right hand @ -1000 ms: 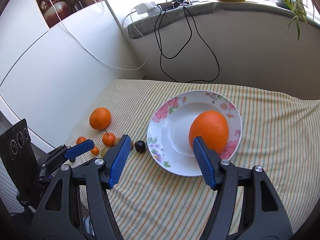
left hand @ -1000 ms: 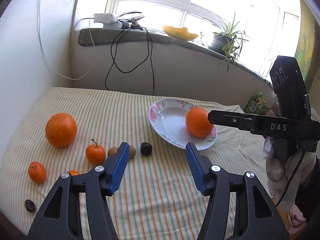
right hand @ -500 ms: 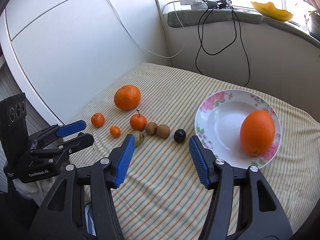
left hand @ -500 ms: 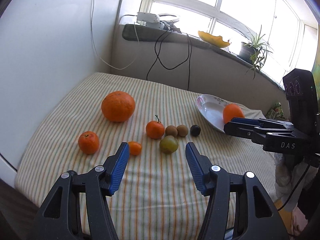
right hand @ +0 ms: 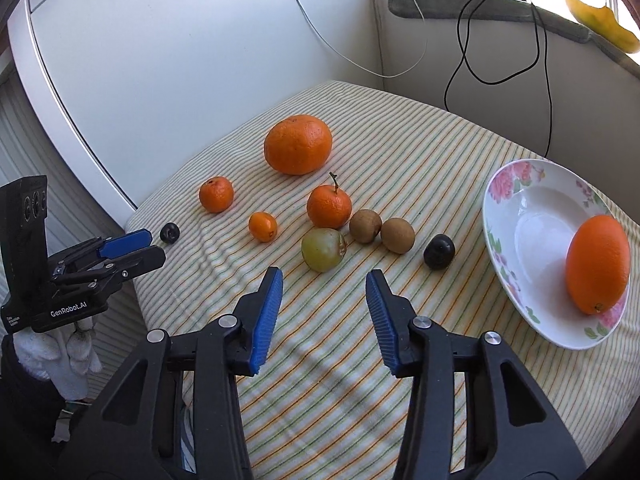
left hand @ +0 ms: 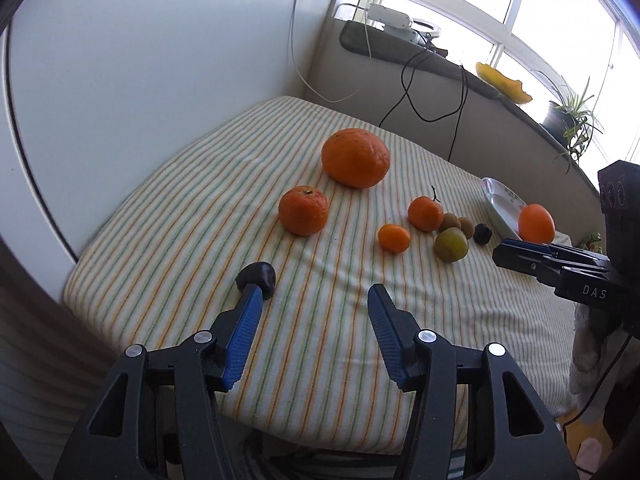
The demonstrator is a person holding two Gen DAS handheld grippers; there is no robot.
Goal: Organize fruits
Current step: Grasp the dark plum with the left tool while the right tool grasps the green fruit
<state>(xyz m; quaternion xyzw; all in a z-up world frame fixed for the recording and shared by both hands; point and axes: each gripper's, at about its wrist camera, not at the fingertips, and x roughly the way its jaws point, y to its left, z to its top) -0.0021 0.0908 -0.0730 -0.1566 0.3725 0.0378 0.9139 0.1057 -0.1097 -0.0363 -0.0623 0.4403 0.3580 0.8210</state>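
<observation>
L hand-held gripper (left hand: 314, 294) hangs over the near-left part of the striped cloth (left hand: 200, 208) on the worktop, jaws partly apart and closing, nothing between them. A small dark plum (left hand: 256, 278) lies just beside its left fingertip; can't tell if they touch.

R hand-held gripper (right hand: 322, 280) is over the cloth's middle, jaws also part-open and closing, empty. A green-yellow plum (right hand: 323, 249) sits just beyond its tips, not gripped.

Fruit on the cloth, right wrist view: big mandarin (right hand: 298, 144) at the back; medium mandarin (right hand: 216, 194) to its left and nearer; stemmed mandarin (right hand: 329, 206) near the centre; tiny orange fruit (right hand: 263, 226) between those two, a bit nearer. Two brown kiwis (right hand: 365, 220) (right hand: 397, 235) lie side by side right of the stemmed one, then a second dark plum (right hand: 439, 252) nearer the plate.

Floral plate (right hand: 516, 216) is at the cloth's right side w/ one smooth orange (right hand: 597, 264) lying in it, toward the right rim.

Behind: windowsill (right hand: 480, 4) w/ cables hanging down.
</observation>
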